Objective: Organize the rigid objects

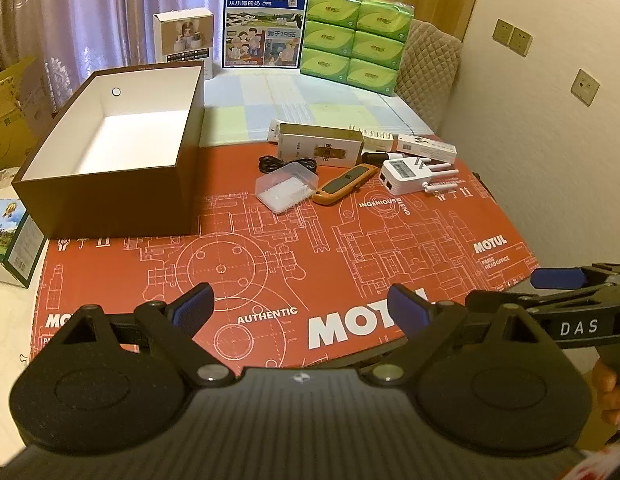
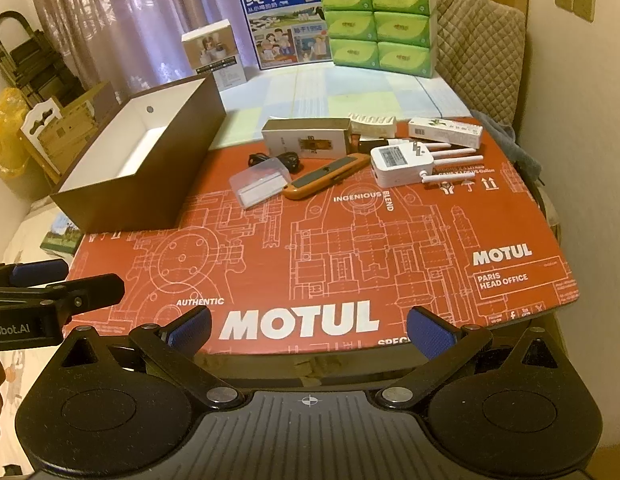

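Observation:
An open dark brown box with a white, bare inside stands at the left on the red mat. To its right lie a clear plastic case, an orange utility knife, a white plug-in router, a gold-and-white carton, a black cable and a small white carton. My left gripper and right gripper hover open over the mat's near edge, holding nothing.
At the back stand a blue milk carton, a green tissue pack and a small white box. A padded chair is at the right, cardboard boxes at the left.

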`<state>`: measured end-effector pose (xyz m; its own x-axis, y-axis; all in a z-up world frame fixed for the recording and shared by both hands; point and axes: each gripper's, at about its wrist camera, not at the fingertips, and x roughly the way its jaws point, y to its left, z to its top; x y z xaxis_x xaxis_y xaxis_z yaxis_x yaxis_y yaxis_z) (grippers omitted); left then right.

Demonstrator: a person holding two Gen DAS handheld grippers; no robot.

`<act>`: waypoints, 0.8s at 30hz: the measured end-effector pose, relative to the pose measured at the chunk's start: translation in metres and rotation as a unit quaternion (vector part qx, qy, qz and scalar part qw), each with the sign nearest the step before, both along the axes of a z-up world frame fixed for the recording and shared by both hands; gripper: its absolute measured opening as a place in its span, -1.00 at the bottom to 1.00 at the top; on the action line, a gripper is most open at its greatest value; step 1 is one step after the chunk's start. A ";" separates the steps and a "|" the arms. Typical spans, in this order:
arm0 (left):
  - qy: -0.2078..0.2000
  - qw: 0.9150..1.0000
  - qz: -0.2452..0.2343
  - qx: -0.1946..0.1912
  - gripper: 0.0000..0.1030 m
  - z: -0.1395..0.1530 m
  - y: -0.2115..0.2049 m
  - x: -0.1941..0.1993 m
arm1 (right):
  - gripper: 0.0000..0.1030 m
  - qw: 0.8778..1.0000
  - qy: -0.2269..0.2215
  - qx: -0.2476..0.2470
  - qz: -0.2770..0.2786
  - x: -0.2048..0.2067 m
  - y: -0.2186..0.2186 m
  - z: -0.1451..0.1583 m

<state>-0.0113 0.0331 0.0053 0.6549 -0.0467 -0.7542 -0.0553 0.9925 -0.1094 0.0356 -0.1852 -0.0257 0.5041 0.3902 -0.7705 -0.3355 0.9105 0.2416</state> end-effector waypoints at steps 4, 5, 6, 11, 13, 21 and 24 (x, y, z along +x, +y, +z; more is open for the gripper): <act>-0.003 1.000 -0.005 0.002 0.78 0.000 0.006 0.001 | 0.96 1.000 0.001 0.001 -0.004 0.000 0.004 0.000; -0.003 1.000 -0.006 0.003 0.78 0.001 0.008 0.001 | 0.96 1.000 0.001 0.001 -0.004 0.000 0.006 0.000; -0.004 1.000 -0.007 0.003 0.78 0.000 0.008 0.000 | 0.96 1.000 0.001 0.002 -0.004 0.000 0.007 0.000; -0.007 1.000 -0.013 0.005 0.78 -0.001 0.014 0.000 | 0.96 1.000 0.001 0.003 -0.006 -0.001 0.012 -0.002; -0.008 1.000 -0.014 0.006 0.78 -0.001 0.015 0.001 | 0.96 1.000 0.002 0.004 -0.007 -0.001 0.014 -0.003; -0.006 1.000 -0.017 0.008 0.78 -0.004 0.020 0.004 | 0.96 1.000 0.006 0.002 -0.009 0.002 0.020 -0.007; -0.002 1.000 -0.021 0.013 0.78 -0.008 0.020 0.008 | 0.96 1.000 0.007 0.004 -0.012 0.002 0.019 -0.009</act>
<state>-0.0031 0.0528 -0.0032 0.6559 -0.0553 -0.7528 -0.0128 0.9964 -0.0843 0.0375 -0.1660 -0.0346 0.5027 0.3836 -0.7747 -0.3097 0.9166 0.2529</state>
